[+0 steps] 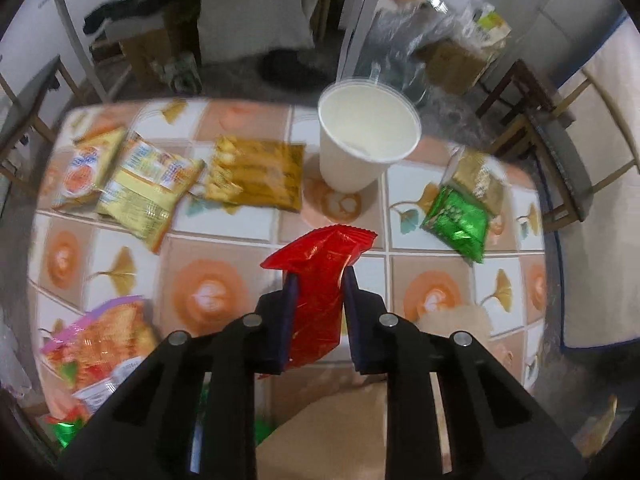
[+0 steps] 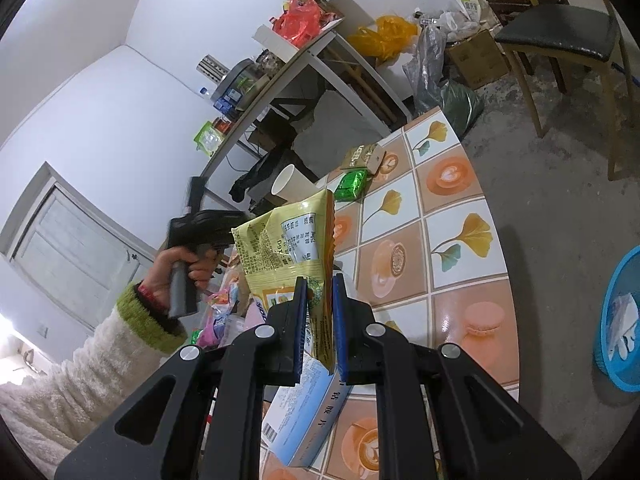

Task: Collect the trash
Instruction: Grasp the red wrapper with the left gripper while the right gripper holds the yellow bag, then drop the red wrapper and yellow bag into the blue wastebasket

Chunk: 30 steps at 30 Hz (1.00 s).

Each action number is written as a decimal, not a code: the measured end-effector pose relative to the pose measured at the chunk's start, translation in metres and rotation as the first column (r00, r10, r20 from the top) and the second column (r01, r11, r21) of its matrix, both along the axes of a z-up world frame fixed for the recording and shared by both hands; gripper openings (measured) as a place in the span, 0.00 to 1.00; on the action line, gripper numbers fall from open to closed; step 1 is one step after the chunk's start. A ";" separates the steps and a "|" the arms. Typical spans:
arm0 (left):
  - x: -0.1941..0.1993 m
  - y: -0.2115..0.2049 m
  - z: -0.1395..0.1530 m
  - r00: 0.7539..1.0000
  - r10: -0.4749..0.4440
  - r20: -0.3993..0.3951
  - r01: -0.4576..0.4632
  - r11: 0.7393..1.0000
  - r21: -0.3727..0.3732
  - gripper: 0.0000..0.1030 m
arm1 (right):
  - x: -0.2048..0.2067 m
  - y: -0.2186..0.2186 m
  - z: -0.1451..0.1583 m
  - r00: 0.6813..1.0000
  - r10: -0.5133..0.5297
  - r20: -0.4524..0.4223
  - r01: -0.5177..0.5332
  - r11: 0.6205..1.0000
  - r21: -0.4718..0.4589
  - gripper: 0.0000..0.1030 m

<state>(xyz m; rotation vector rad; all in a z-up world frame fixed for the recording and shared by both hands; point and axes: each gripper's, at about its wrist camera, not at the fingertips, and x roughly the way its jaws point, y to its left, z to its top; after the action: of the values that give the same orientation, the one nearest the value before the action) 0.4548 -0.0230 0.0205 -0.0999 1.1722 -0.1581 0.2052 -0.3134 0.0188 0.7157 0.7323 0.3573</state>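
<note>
My left gripper (image 1: 319, 276) is shut on a red foil wrapper (image 1: 320, 284) and holds it above the tiled table (image 1: 224, 292). My right gripper (image 2: 320, 282) is shut on a yellow snack bag (image 2: 288, 248) held upright above the table's edge (image 2: 472, 280). Yellow snack bags (image 1: 140, 184), a gold packet (image 1: 260, 176), a green packet (image 1: 456, 220) and an orange bag (image 1: 100, 344) lie on the table. A white paper cup (image 1: 364, 136) stands at the far middle. The left gripper's handle and the hand (image 2: 188, 264) show in the right wrist view.
A blue basket (image 2: 620, 320) with white scraps sits on the floor right of the table. A light blue box (image 2: 304, 412) lies under my right gripper. A brown paper bag (image 1: 332, 432) lies below my left gripper. A chair (image 2: 560, 40), a shelf and bags stand beyond the table.
</note>
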 end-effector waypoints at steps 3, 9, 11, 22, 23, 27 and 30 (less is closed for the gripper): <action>-0.019 0.015 0.027 0.997 -0.029 0.069 0.031 0.999 -0.021 0.20 | -0.002 -0.001 0.003 1.000 -0.004 0.011 0.004 1.000 0.000 0.13; -0.074 0.021 0.080 0.976 -0.140 0.166 0.156 0.984 -0.087 0.20 | -0.011 -0.007 0.007 1.000 -0.023 0.021 0.023 1.000 -0.007 0.13; -0.093 0.005 0.090 0.964 -0.198 0.178 0.220 0.969 -0.114 0.20 | -0.016 -0.009 0.007 0.999 -0.035 0.013 0.035 0.999 -0.008 0.13; -0.193 -0.172 0.098 0.785 -0.585 0.206 0.618 0.764 -0.184 0.20 | -0.106 -0.098 -0.004 0.926 -0.370 -0.080 0.364 0.928 -0.078 0.13; -0.202 -0.194 0.093 0.763 -0.616 0.197 0.646 0.741 -0.185 0.20 | -0.115 -0.108 -0.007 0.909 -0.406 -0.094 0.398 0.913 -0.089 0.13; -0.234 -0.277 0.065 0.689 -0.715 0.121 0.722 0.663 -0.197 0.20 | -0.164 -0.156 -0.035 0.816 -0.550 -0.175 0.546 0.834 -0.076 0.13; -0.256 -0.336 0.034 0.631 -0.773 0.059 0.770 0.616 -0.166 0.23 | -0.185 -0.184 -0.064 0.760 -0.602 -0.245 0.610 0.791 -0.050 0.13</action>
<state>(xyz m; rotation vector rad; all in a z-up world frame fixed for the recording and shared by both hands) 0.1989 -0.3593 0.0546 0.2695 1.1513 -1.0477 0.0197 -0.4970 -0.0456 0.9988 0.6869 -0.3297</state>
